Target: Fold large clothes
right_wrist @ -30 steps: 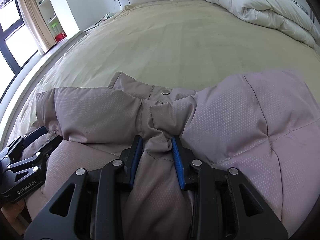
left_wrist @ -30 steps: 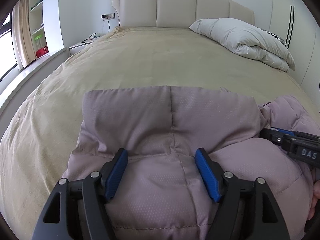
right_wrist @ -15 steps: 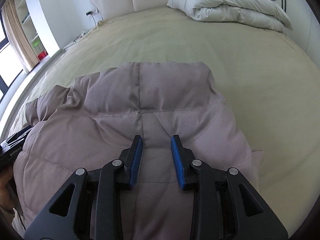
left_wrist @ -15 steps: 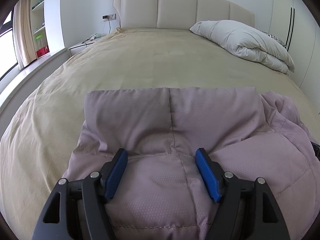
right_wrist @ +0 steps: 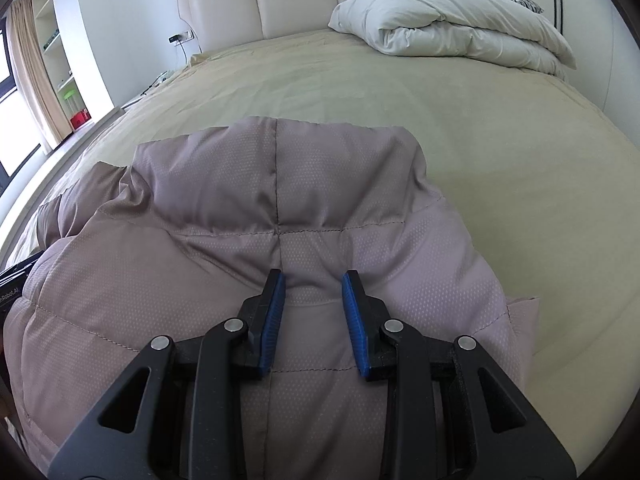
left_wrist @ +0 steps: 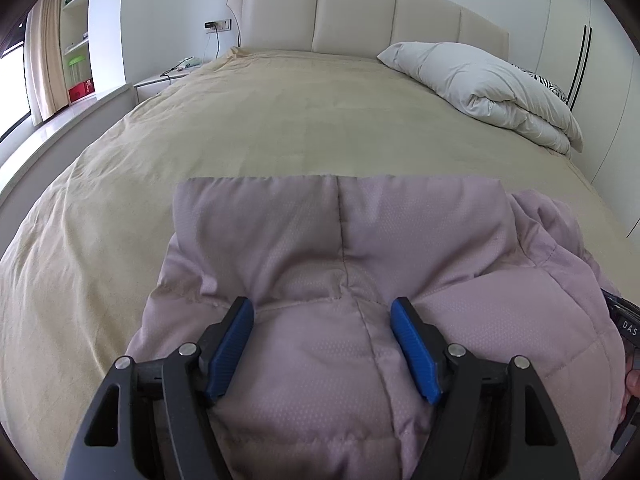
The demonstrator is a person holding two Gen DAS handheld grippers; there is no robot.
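Ahead of the gripper stretches a tan bedspread [left_wrist: 280, 128], ending at a cream padded headboard [left_wrist: 360, 16]. A folded white duvet [left_wrist: 488, 84] lies ahead-right; shelves [left_wrist: 76, 40] stand far left.

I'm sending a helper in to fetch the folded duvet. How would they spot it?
Start at the padded cream headboard of the bed. Below its right end, on the tan cover, lies the folded duvet: white and bulky, unlike the mauve quilted jacket at the foot.
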